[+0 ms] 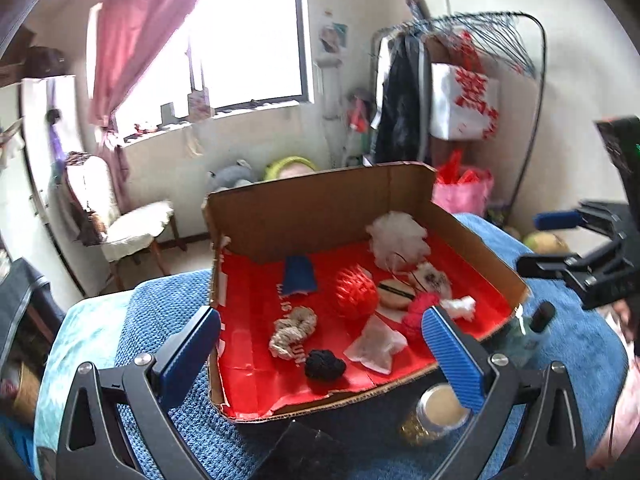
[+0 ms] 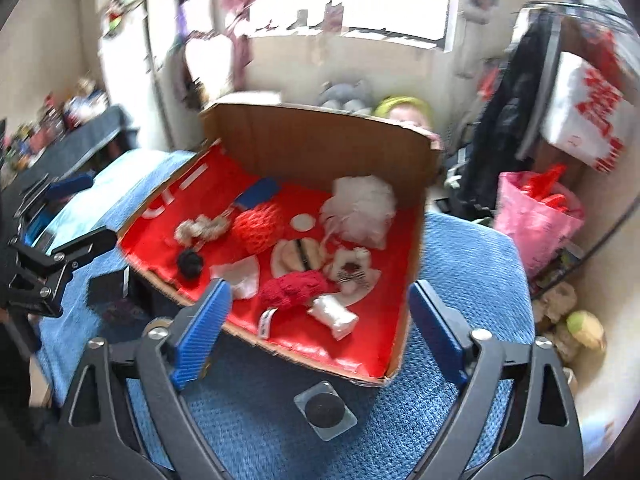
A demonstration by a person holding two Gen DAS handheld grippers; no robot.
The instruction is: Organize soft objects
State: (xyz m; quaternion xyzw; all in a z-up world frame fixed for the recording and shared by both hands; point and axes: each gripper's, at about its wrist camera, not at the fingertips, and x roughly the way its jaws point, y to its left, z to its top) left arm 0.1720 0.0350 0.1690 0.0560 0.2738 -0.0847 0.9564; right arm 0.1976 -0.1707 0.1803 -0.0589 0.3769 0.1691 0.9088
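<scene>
Blue blanket (image 1: 168,320), clothes rack (image 1: 460,80), pink curtain (image 1: 132,40), chair (image 1: 120,220)

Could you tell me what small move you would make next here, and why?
Probably lower the right claw toward the red knitted piece near the front of the cardboard box. Both claws, the left claw too, are open and empty, and that piece lies almost directly ahead of the right one, beside the small white bundle.

Both wrist views near, angled down – sharing cardboard box (image 1: 320,208)
</scene>
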